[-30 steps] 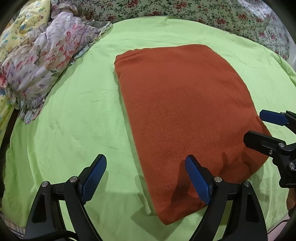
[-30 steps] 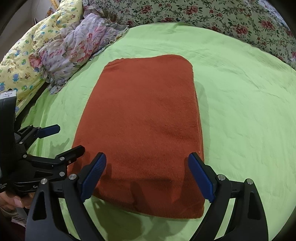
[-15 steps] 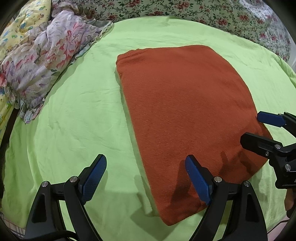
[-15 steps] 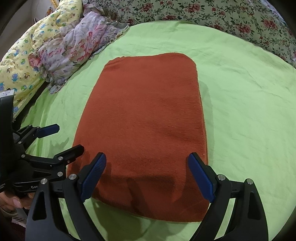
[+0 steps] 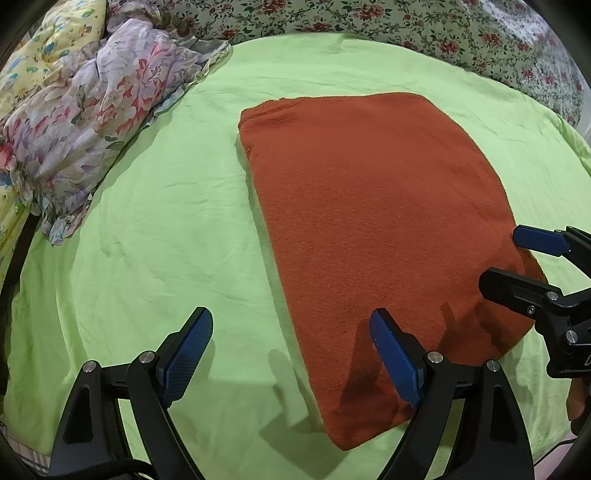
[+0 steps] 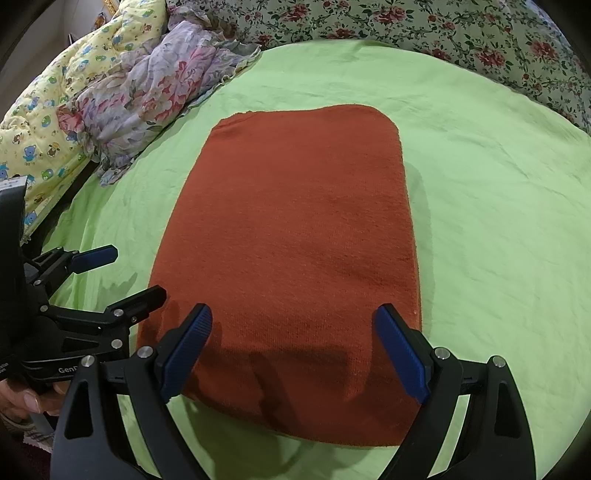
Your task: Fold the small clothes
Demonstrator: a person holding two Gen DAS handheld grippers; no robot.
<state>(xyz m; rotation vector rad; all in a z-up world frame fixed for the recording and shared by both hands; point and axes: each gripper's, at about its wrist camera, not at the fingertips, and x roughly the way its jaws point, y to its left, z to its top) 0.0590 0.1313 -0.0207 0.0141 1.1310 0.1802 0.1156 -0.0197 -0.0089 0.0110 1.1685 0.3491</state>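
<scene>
A rust-red knit garment point(image 5: 376, 221) lies folded flat as a long rectangle on the light green sheet point(image 5: 147, 221); it also shows in the right wrist view point(image 6: 295, 251). My left gripper point(image 5: 291, 350) is open and empty, hovering over the garment's near left edge. My right gripper point(image 6: 295, 347) is open and empty, hovering above the garment's near end with a finger over each side. The left gripper shows at the left of the right wrist view point(image 6: 122, 273), and the right gripper at the right of the left wrist view point(image 5: 517, 258).
A crumpled floral cloth point(image 6: 147, 92) and a yellow printed quilt point(image 6: 48, 129) lie at the far left. A flowered bedspread point(image 6: 443, 26) runs along the back. The green sheet point(image 6: 498, 221) spreads to the garment's right.
Both grippers have drifted slightly back toward the near end; the garment sits a little farther up in both views. The garment itself has not moved and both grippers stay open.
</scene>
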